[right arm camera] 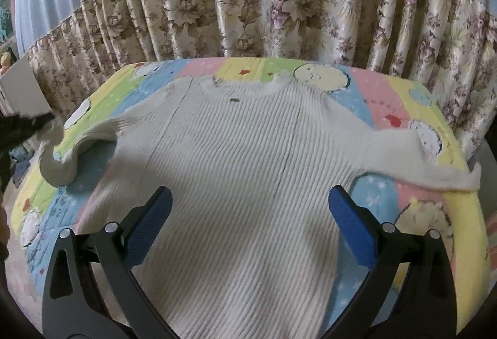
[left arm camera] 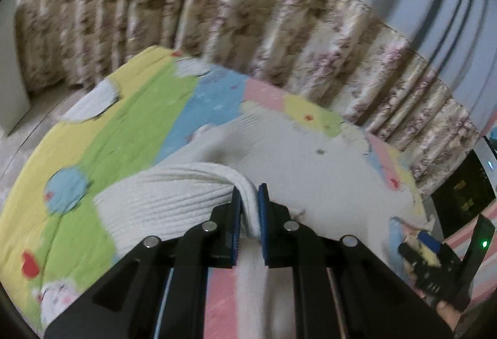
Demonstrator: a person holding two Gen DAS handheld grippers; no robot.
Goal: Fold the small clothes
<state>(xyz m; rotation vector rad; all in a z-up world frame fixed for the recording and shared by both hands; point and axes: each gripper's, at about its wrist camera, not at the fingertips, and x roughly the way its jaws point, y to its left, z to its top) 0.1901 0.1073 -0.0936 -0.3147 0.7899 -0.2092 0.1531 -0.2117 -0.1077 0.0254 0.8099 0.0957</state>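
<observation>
Behind everything hangs a pleated curtain (right arm camera: 279,6), pale blue on top with a flowered band below. Before it lies the bedspread (right arm camera: 388,97), striped in yellow, green, blue and pink with round white cartoon patches. On that spread my white ribbed sweater (right arm camera: 242,159) lies flat, neck toward the curtain, one sleeve stretched to the right edge. My right tongs (right arm camera: 250,222) hover over its body, fingers spread wide. My left tongs (left arm camera: 248,214) are pressed together on the other sleeve (left arm camera: 174,193), pinching a lifted fold.
</observation>
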